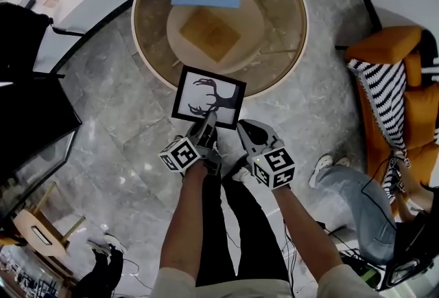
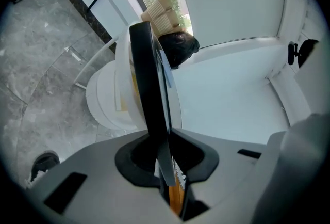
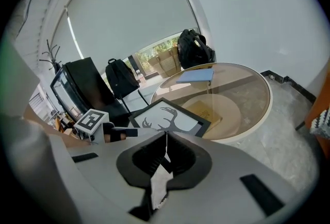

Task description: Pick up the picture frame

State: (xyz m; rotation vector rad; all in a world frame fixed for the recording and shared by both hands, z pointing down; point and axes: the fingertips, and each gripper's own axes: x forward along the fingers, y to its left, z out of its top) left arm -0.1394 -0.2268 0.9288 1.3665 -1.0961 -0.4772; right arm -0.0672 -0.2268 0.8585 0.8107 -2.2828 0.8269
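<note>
The left gripper (image 1: 209,119) clamps the frame (image 1: 208,96) by its near edge, jaws almost together on it. The frame juts out ahead of them, over the table (image 1: 278,1) rim. The right gripper (image 1: 245,129) is just beside it, jaws closed on nothing, with the frame ahead and to its left.

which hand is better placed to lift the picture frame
Left. The left gripper has its jaws clamped on the picture frame; the right gripper is beside it, jaws together, empty.
</note>
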